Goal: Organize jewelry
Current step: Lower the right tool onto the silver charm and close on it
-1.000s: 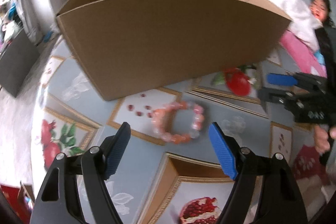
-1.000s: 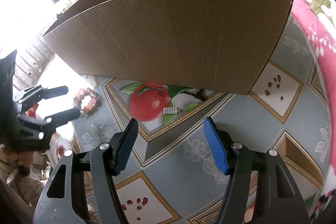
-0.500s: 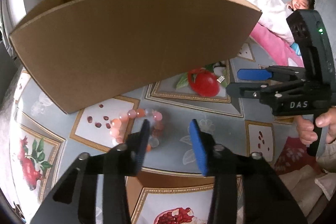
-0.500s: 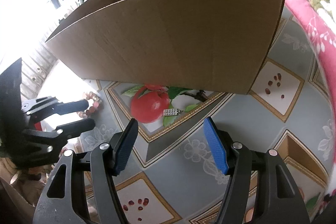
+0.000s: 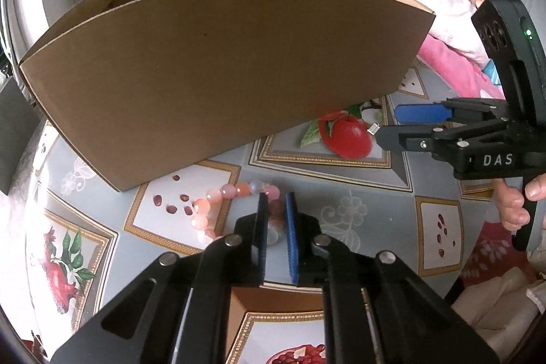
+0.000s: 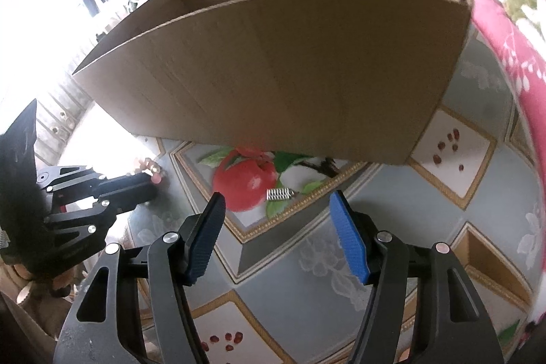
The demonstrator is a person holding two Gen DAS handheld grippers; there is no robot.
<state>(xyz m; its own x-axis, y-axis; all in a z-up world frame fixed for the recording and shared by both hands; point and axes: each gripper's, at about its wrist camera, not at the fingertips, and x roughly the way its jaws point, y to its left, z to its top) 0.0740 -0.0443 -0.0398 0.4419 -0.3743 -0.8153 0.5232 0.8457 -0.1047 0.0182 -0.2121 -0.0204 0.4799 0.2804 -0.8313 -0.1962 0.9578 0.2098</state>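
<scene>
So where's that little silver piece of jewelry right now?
In the right wrist view, the silver piece lies on the tablecloth's red fruit picture, ahead of the open right gripper, below the cardboard box.

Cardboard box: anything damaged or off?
Yes. The cardboard box has a ragged, torn top edge along its far wall, with no flaps, visible in both views. Otherwise it sits flat on the tablecloth. Nothing spilled.

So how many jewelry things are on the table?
2. A pink bead bracelet lies in front of the cardboard box, pinched by the left gripper. A small silver piece lies on the printed apple, ahead of the open right gripper. The box may hide more.
</scene>
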